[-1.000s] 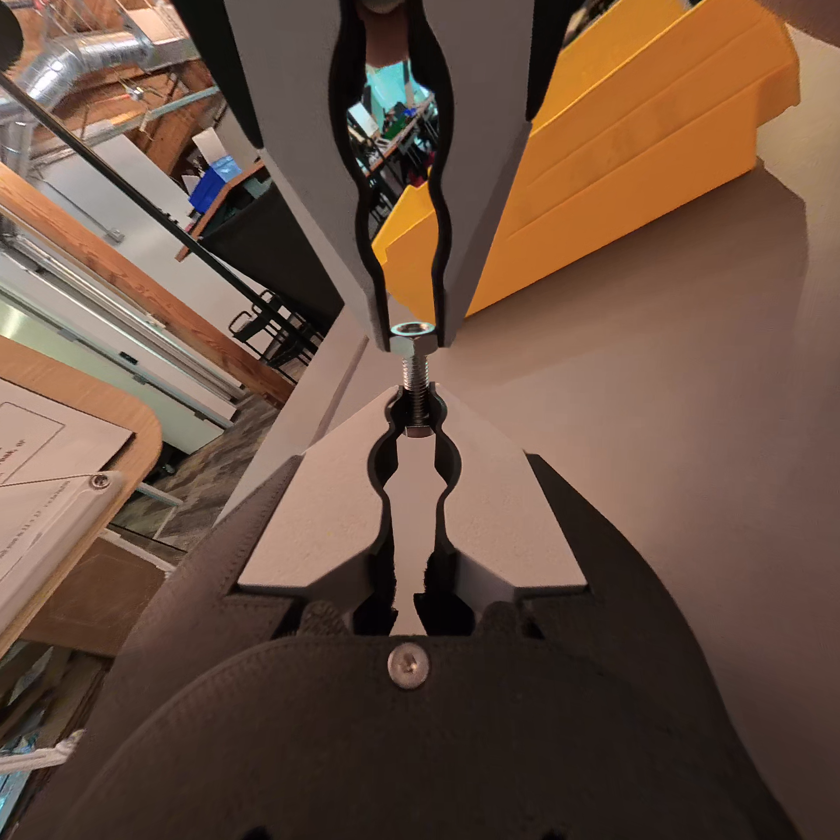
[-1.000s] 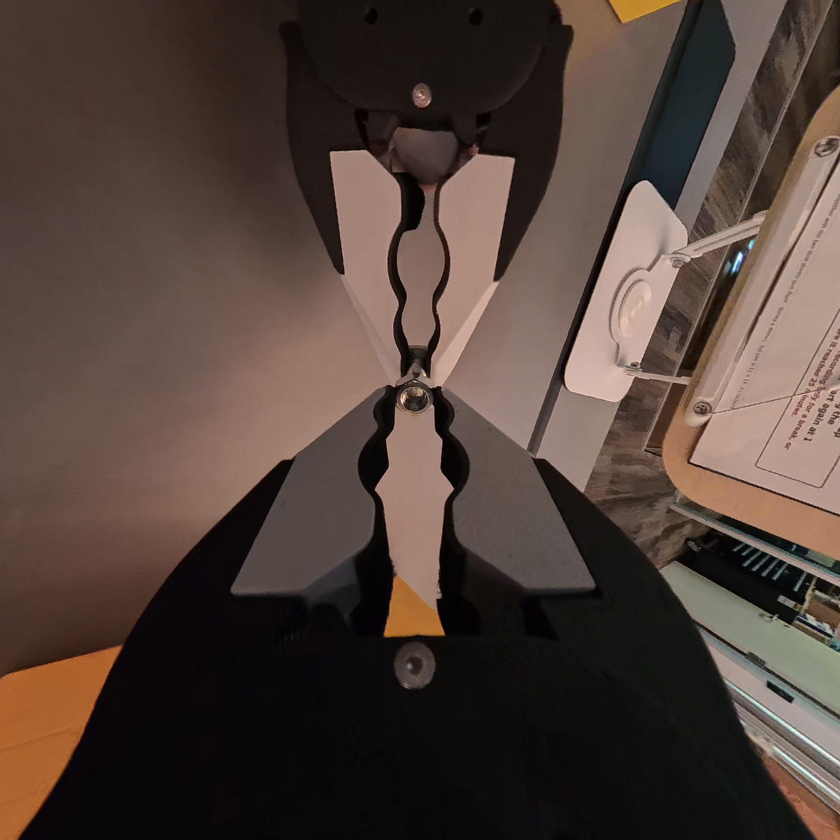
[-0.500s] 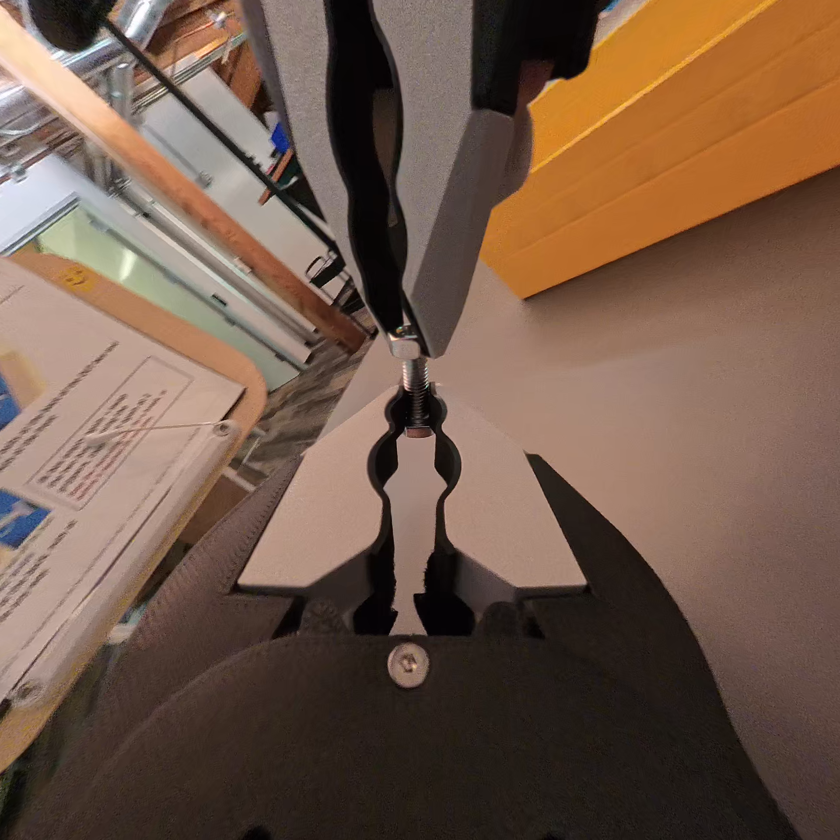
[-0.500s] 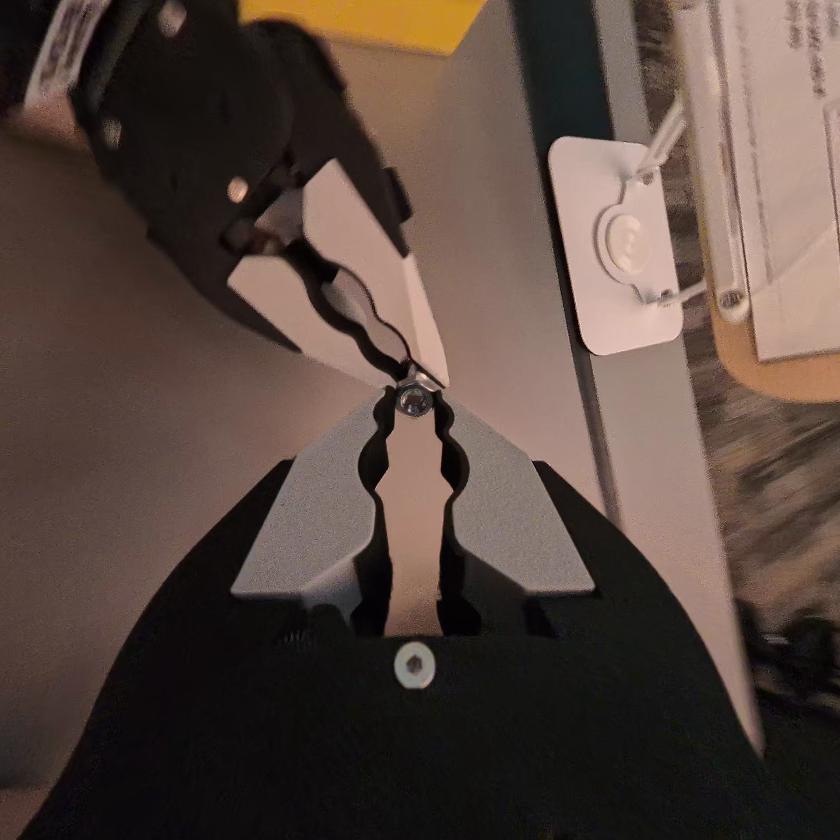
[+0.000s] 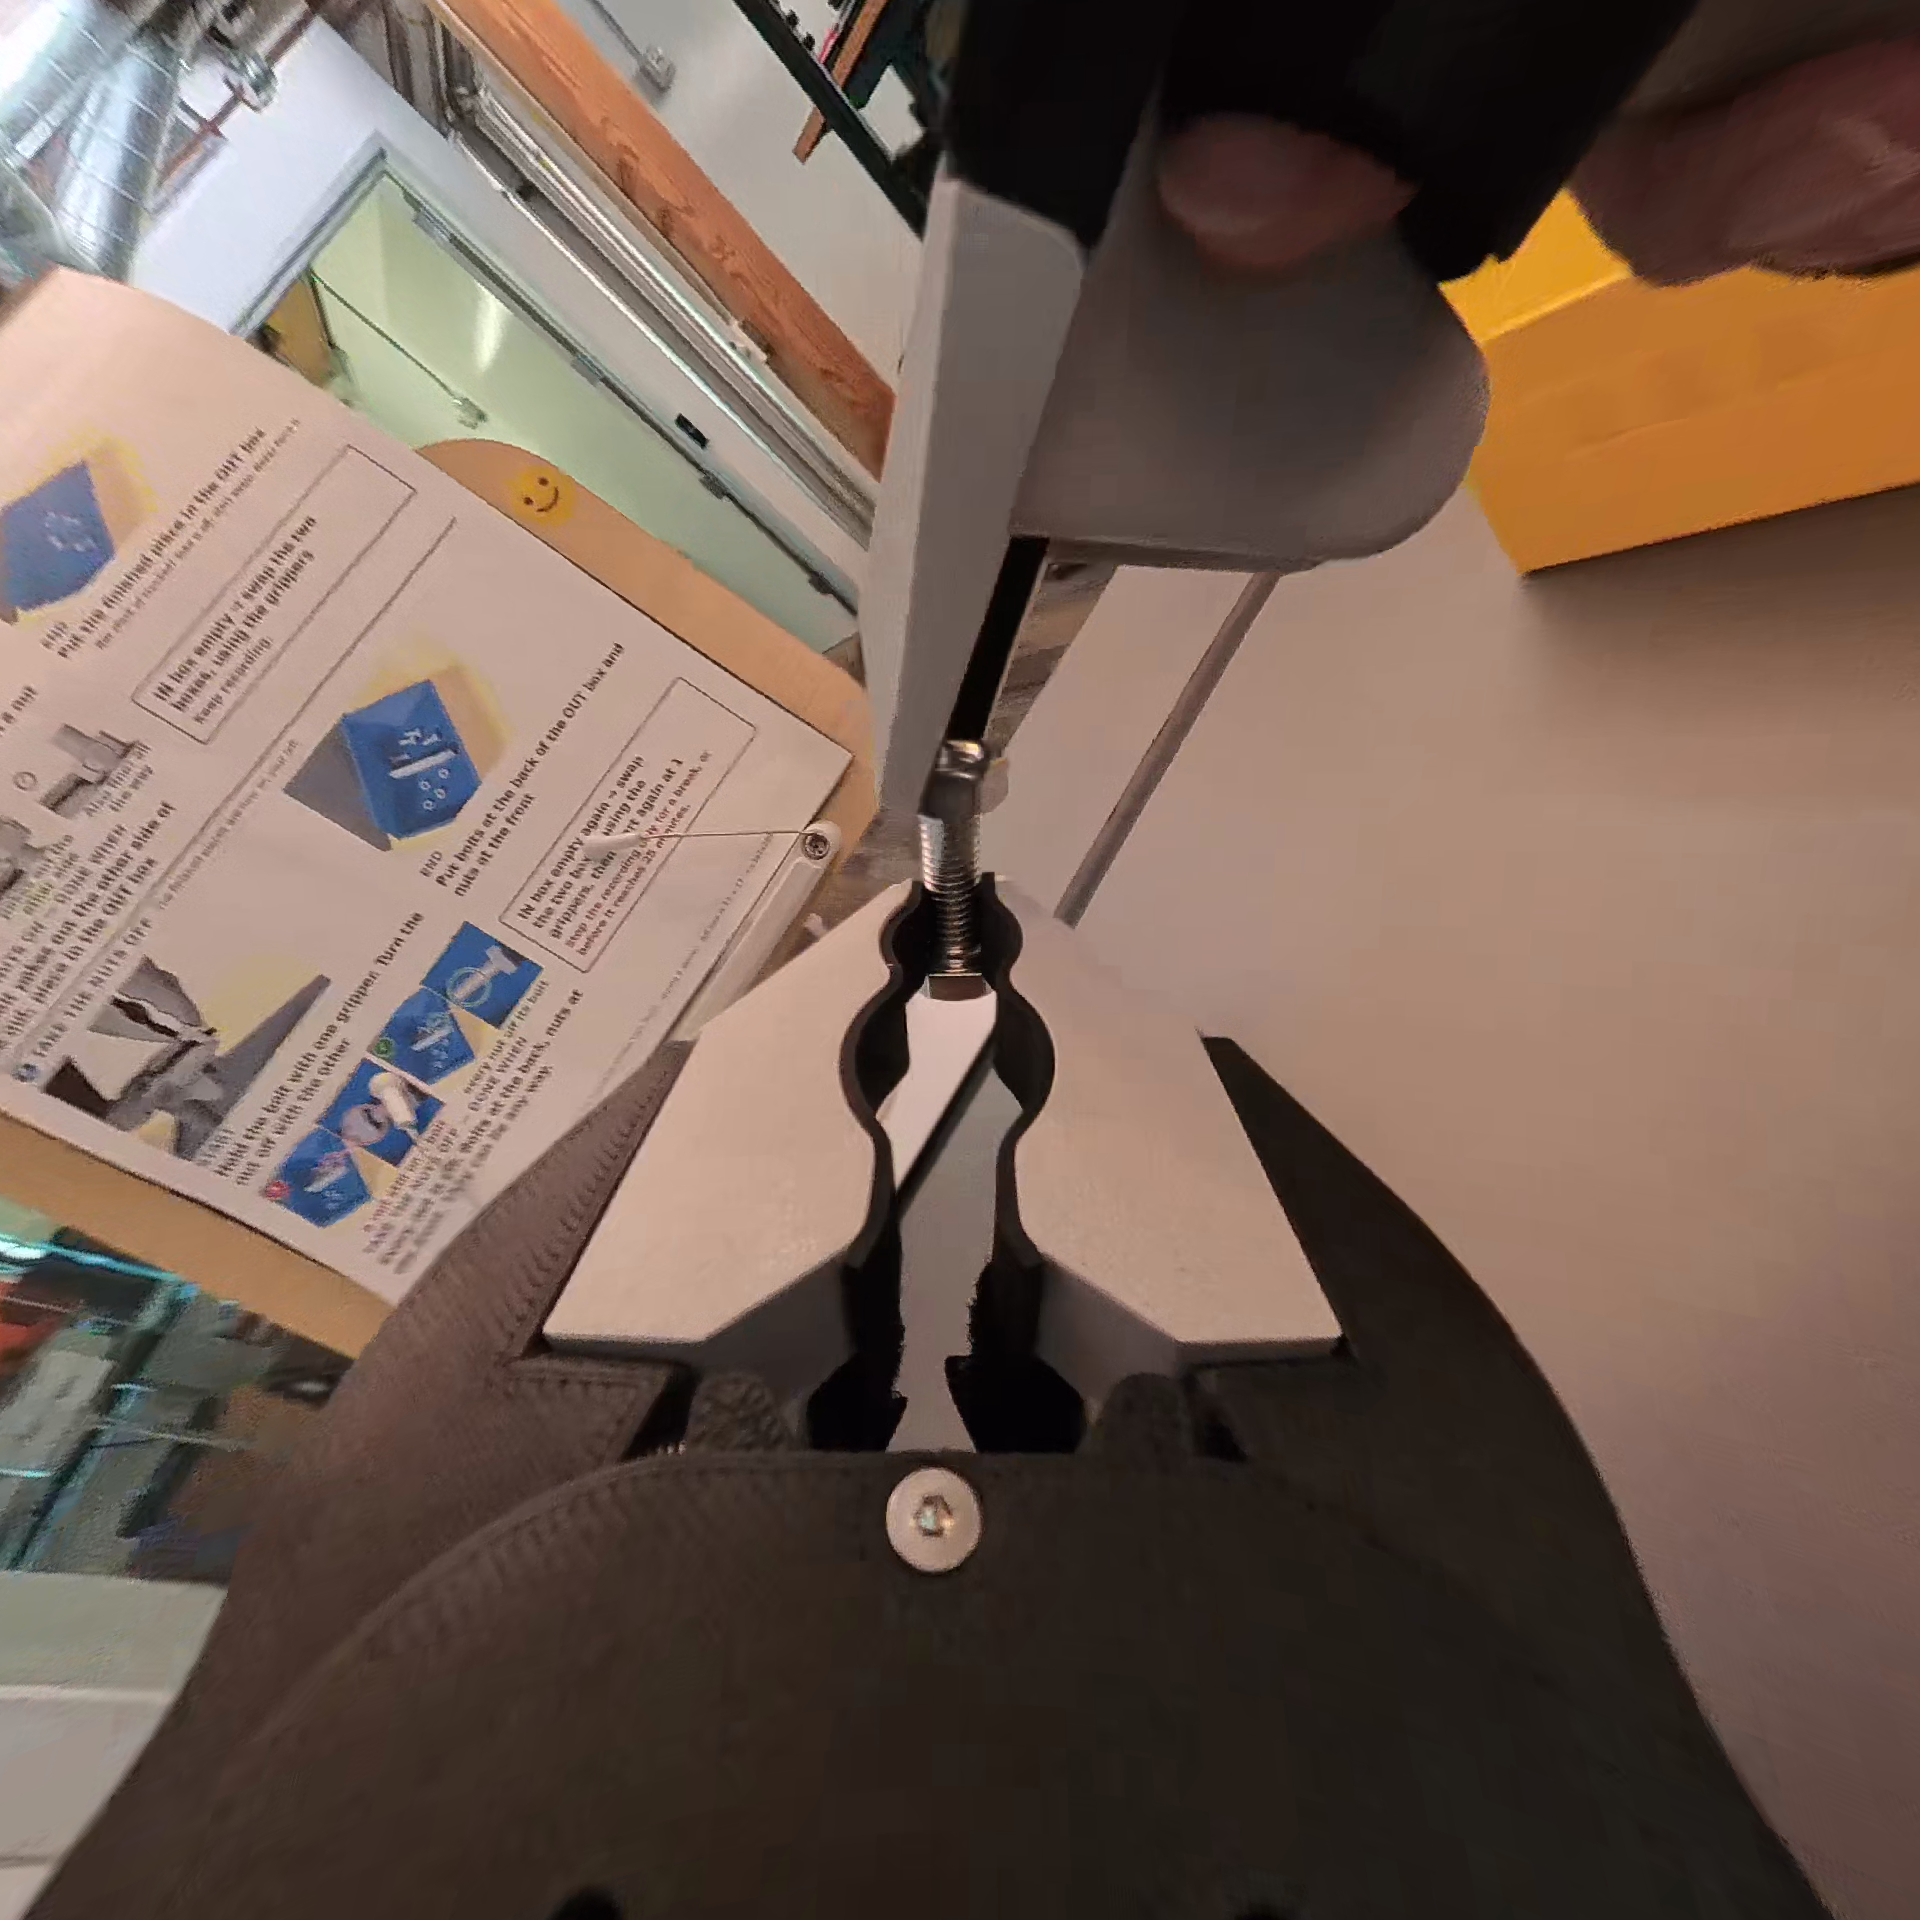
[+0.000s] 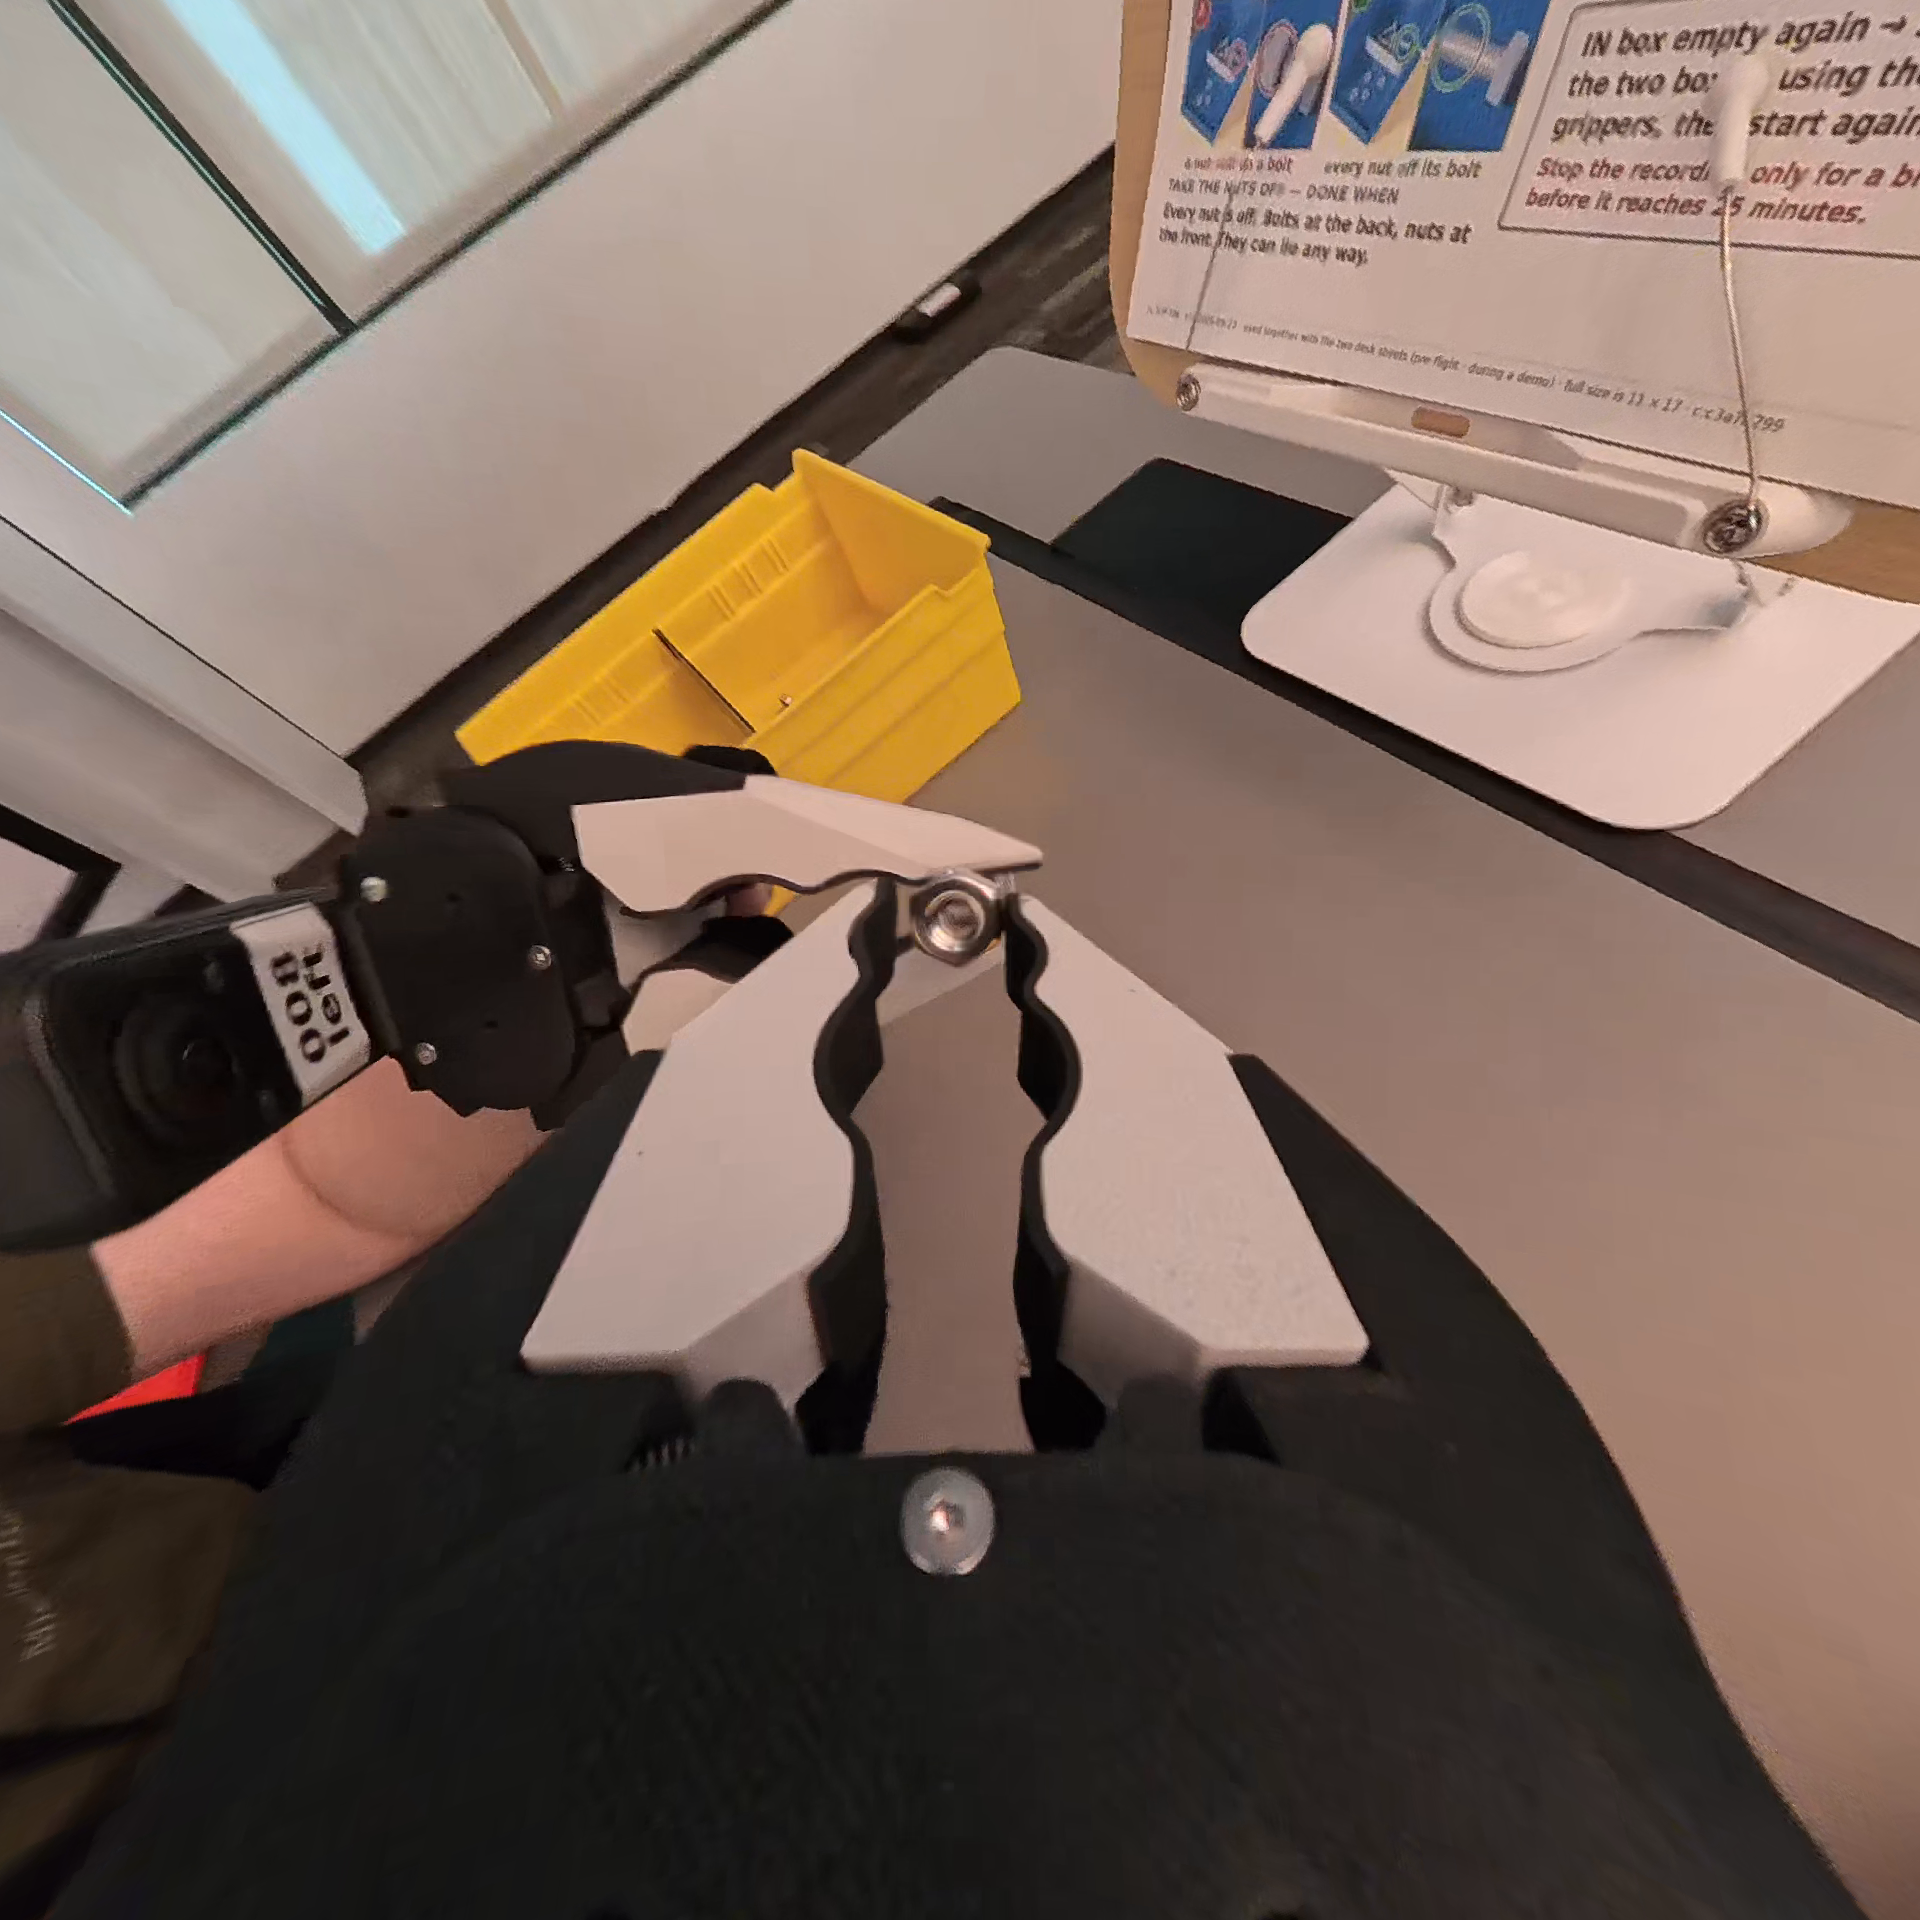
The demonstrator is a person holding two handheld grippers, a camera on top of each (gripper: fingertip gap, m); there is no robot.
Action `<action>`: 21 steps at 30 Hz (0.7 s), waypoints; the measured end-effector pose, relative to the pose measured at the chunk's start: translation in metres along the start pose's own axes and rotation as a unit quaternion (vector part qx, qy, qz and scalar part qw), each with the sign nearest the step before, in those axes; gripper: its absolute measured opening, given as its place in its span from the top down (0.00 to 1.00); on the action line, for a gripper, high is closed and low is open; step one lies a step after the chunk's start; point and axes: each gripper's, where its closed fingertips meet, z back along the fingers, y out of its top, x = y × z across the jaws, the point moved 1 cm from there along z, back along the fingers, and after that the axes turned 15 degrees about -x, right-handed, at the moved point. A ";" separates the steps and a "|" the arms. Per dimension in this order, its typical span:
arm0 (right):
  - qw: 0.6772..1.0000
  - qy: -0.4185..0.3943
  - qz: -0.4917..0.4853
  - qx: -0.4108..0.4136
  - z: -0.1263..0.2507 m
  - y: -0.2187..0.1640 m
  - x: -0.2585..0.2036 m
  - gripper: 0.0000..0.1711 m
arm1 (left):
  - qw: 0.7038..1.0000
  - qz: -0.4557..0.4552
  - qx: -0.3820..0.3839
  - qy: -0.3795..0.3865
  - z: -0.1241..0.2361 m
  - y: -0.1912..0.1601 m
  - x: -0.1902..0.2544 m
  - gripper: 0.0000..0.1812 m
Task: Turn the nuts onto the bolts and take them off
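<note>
Your left tongs (image 5: 954,940) are closed on the bolt (image 5: 951,883) near its head, the threaded shank jutting past the fingertips, held in the air above the grey counter (image 5: 1558,935). Your right tongs (image 6: 954,920) are clamped on the nut (image 6: 954,923), which sits on the bolt's far end. In the right wrist view the left tongs come in from the left, roughly level, and the two pairs meet nearly at right angles. Your left hand (image 6: 343,1195) shows behind its tool. The yellow bin (image 6: 831,634) stands well apart near the counter's far edge, with bare counter between. To the right, the white stand base (image 6: 1558,665) carrying the instruction sheet (image 5: 364,779) lies near, past a dark seam in the counter.
</note>
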 end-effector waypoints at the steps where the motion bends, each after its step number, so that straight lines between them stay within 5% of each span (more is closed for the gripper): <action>1: 1.000 0.012 0.000 0.010 0.003 0.003 -0.004 0.86 | 1.000 0.015 0.004 -0.015 0.001 0.001 0.000 0.96; 9: 0.961 0.012 0.210 0.182 0.045 0.035 -0.041 0.64 | 0.955 0.205 0.076 -0.201 0.029 0.022 -0.011 0.96; 13: 0.948 0.064 0.250 0.185 0.032 0.031 -0.070 0.49 | 0.918 0.265 0.126 -0.266 0.056 0.038 -0.025 0.96; 18: 0.934 0.062 0.302 0.181 0.026 0.025 -0.103 0.48 | 0.910 0.291 0.140 -0.259 0.068 0.036 -0.046 0.96; 21: 0.917 0.080 0.351 0.173 0.033 0.015 -0.125 0.59 | 0.903 0.314 0.146 -0.254 0.070 0.029 -0.060 0.96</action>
